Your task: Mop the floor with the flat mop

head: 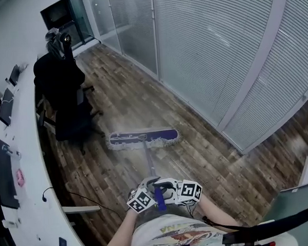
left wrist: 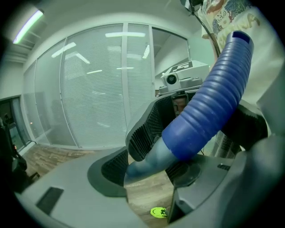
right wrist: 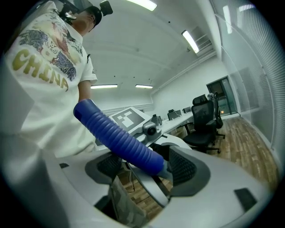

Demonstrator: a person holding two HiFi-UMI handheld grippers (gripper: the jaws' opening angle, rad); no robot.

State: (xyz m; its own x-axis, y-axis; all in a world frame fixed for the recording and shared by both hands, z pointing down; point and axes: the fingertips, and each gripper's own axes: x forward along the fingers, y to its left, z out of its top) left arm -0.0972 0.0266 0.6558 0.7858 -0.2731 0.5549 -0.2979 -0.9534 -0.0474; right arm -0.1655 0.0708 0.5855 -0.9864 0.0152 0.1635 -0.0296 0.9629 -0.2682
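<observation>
A flat mop lies with its blue, fringed head (head: 143, 139) on the wooden floor, its grey pole (head: 148, 164) rising toward me. Both grippers hold the pole's ribbed blue grip (head: 159, 199) close to my body. My left gripper (head: 142, 198) is shut on the mop handle (left wrist: 209, 107), just below the blue grip. My right gripper (head: 184, 191) is shut on the same handle (right wrist: 120, 138) from the opposite side. Both marker cubes face up in the head view.
A black office chair (head: 65, 99) with a dark coat stands left of the mop head. A long white desk (head: 30, 167) with monitors runs along the left. Glass partition walls with blinds (head: 217, 55) line the right side. A cable (head: 86, 200) trails on the floor.
</observation>
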